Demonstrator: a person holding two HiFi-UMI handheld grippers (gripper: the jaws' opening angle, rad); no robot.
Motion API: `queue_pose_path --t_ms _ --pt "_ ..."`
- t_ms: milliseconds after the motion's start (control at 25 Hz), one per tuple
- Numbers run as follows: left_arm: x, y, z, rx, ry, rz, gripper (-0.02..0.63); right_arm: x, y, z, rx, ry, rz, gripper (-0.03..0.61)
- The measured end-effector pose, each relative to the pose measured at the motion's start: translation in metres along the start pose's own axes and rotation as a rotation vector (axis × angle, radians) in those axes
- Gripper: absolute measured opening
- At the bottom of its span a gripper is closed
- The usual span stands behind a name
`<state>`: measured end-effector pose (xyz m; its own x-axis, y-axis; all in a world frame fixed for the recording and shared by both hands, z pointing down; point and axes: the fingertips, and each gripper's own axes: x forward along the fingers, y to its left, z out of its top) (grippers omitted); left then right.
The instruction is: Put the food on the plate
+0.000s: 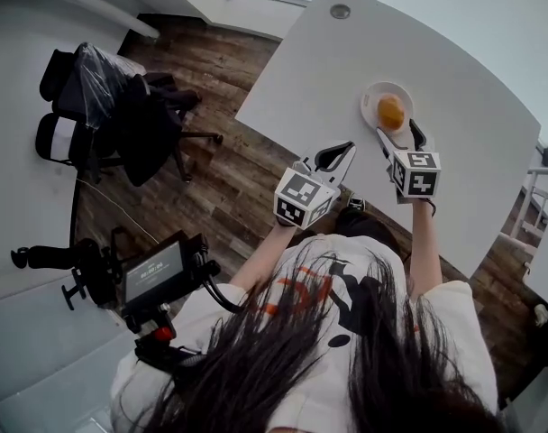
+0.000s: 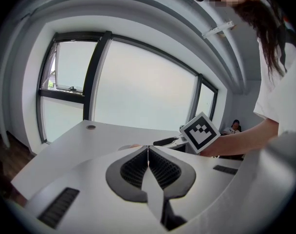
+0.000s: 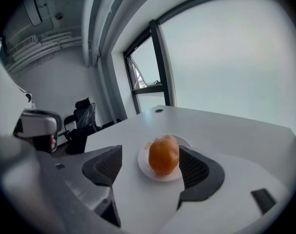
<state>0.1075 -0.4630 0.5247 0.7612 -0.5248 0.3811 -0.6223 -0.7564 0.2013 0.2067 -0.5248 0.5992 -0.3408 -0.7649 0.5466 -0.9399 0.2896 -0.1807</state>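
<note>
Food (image 1: 391,112) sits on the plate (image 1: 371,100), worktop (image 1: 328,70) beneath. My right tongs (image 1: 398,136) gape beside it; my left tongs (image 1: 340,154) are closed

Camera setup
Head view overhead of counter (image 1: 346,70); right gripper view low, close, shares plate (image 1: 371,100); left gripper view faces window (image 2: 143,87).

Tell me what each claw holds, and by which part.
Nothing. The left claw is shut empty; the right claw stands open, with the orange food resting free on the plate.
</note>
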Motion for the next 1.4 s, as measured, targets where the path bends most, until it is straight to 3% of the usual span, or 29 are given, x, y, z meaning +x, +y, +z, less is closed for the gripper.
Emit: queue_pose_path --t_ms 200,400,440,600,640,840,1040,1200,1400 --pt "-0.012 0.001 0.005 -0.043 -0.041 0.001 0.006 -0.021 0.03 0.006 0.087 -0.076 0.052 0.367" --pt "-0.031 0.004 0.001 -0.051 -0.091 -0.003 0.006 -0.037 0.071 0.002 0.088 -0.113 0.062 0.359" --pt "-0.042 -0.008 0.002 -0.049 -0.097 -0.01 0.006 -0.055 0.08 0.001 0.095 -0.123 0.056 0.287" --pt "-0.106 -0.059 -0.001 -0.039 -0.124 -0.047 0.006 -0.129 0.132 -0.009 0.13 -0.157 0.043 0.273" --pt "-0.117 -0.064 -0.004 -0.039 -0.127 -0.052 0.006 -0.138 0.142 -0.012 0.133 -0.164 0.04 0.228" --pt "-0.168 -0.082 -0.03 -0.056 -0.144 -0.07 0.006 -0.175 0.194 -0.032 0.221 -0.217 0.065 0.123" --pt "-0.214 -0.095 -0.061 -0.079 -0.131 -0.092 0.006 -0.213 0.242 -0.067 0.232 -0.221 0.055 0.121" --pt "-0.233 -0.108 -0.077 -0.119 -0.133 -0.103 0.006 -0.242 0.256 -0.099 0.239 -0.19 0.014 0.121" --pt "-0.243 -0.188 -0.095 -0.116 -0.142 -0.158 0.006 -0.312 0.242 -0.142 0.247 -0.207 -0.031 0.121"
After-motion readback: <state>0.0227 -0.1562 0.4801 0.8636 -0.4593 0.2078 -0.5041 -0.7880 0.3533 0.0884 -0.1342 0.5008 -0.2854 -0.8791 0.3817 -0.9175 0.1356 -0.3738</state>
